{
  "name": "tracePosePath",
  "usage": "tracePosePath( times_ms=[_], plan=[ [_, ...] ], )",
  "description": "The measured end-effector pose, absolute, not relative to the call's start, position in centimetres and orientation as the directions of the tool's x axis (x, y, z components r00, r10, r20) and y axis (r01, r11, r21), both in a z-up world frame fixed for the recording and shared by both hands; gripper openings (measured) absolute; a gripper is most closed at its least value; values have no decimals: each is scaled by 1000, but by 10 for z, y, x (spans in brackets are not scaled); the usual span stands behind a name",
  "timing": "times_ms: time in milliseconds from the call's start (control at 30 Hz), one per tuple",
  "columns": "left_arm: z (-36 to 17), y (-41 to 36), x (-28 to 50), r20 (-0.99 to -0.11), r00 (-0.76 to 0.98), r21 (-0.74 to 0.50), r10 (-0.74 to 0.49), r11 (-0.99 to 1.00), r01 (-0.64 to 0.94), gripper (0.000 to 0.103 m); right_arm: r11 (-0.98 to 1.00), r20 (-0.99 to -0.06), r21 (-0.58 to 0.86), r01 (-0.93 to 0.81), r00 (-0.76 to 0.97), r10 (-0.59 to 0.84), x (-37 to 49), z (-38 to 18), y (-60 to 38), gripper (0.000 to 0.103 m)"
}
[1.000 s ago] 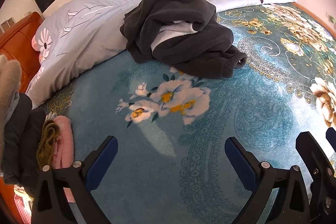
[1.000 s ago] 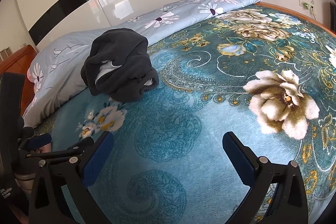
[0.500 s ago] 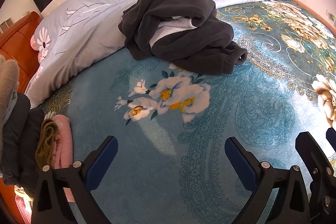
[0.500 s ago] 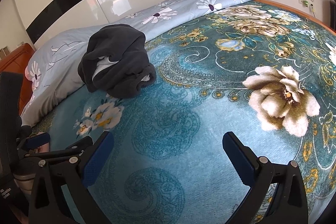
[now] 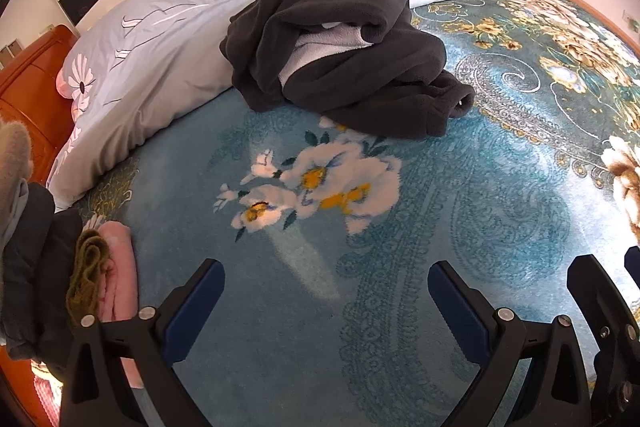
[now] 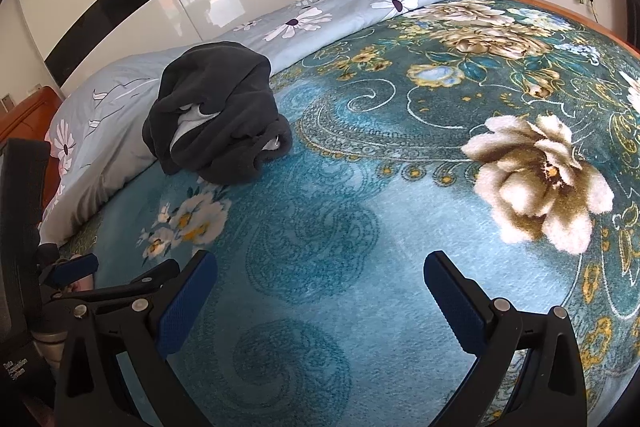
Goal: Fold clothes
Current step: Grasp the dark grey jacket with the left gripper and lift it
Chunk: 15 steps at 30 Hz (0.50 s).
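Closing in on the bed (image 5: 500,211), I am bringing both grippers forward over the teal floral blanket (image 6: 360,235), and the crumpled dark fleece garment (image 5: 344,51) is looming larger in the left wrist view than a second ago, sitting higher and nearer. It is lying in a heap at the blanket's far edge, leaning against the grey flowered duvet (image 5: 160,51), well apart from both tools. That tells me I am still approaching, with no fold begun. A stack of folded clothes (image 5: 100,279) is sitting at the left edge. The left gripper (image 5: 326,301) and right gripper (image 6: 320,293) are both spread wide, fingers (image 6: 188,303) holding nothing, exactly as they were before.
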<state>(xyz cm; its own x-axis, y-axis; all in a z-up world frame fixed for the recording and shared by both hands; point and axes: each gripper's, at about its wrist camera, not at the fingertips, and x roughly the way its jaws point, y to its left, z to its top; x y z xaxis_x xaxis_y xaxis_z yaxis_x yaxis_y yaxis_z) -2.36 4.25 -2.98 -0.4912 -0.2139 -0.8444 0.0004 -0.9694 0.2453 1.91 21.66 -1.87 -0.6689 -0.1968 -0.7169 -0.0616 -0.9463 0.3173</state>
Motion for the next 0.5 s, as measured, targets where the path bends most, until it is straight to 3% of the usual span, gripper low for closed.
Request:
tracePosePath(
  times_ms=[133, 367, 500],
  plan=[
    [-33, 43, -42, -835, -479, 298, -270, -954, 17, 103, -939, -733, 321, -122, -660, -164, 18, -22, 229, 103],
    [3, 80, -134, -662, -665, 493, -347, -869, -36, 103, -875, -768, 377, -302, -630, -114, 18, -34, 269, 103],
    [-10, 112, -180, -584, -700, 647, -411, -756, -96, 103, -859, -776, 388, -335, -621, -108, 19, -37, 278, 103]
  ],
)
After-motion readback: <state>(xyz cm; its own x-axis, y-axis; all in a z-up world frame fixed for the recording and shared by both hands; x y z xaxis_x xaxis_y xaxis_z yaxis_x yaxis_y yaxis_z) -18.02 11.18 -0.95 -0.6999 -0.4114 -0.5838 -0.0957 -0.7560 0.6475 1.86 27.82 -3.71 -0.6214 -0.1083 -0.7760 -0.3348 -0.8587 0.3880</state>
